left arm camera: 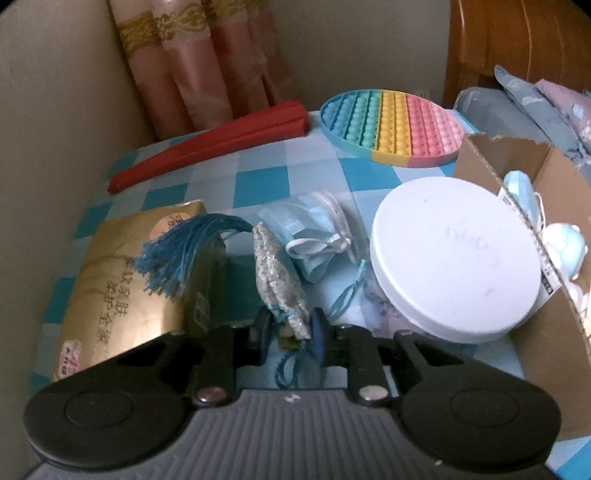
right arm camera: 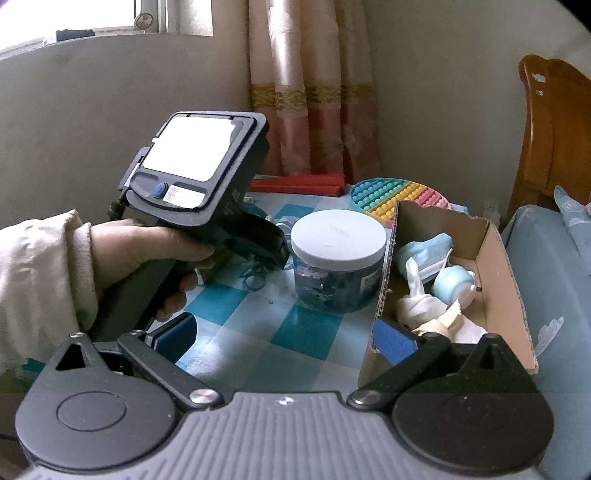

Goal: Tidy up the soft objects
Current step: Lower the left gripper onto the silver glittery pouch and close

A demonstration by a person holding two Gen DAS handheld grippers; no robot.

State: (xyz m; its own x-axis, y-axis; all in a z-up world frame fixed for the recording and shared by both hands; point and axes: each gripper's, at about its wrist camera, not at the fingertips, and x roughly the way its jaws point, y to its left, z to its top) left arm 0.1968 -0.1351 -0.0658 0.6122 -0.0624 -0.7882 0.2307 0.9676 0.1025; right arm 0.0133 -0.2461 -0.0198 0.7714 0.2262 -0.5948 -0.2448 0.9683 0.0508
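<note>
We see the right gripper (right arm camera: 284, 341) with jaws wide apart; jar (right arm camera: 338, 266) at twelve o'clock, cardboard box (right arm camera: 506, 288) at two o'clock.

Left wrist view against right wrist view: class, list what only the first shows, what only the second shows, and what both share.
Only the left wrist view: the gold tissue pack, the loose blue face mask, and the left tongs shut on the silver sachet with blue tassel.

Only the right wrist view: the hand holding the left tool, the window, and the open right tongs.

Both: the white-lidded clear jar, the rainbow bubble mat, the red folded fan, the cardboard box.
</note>
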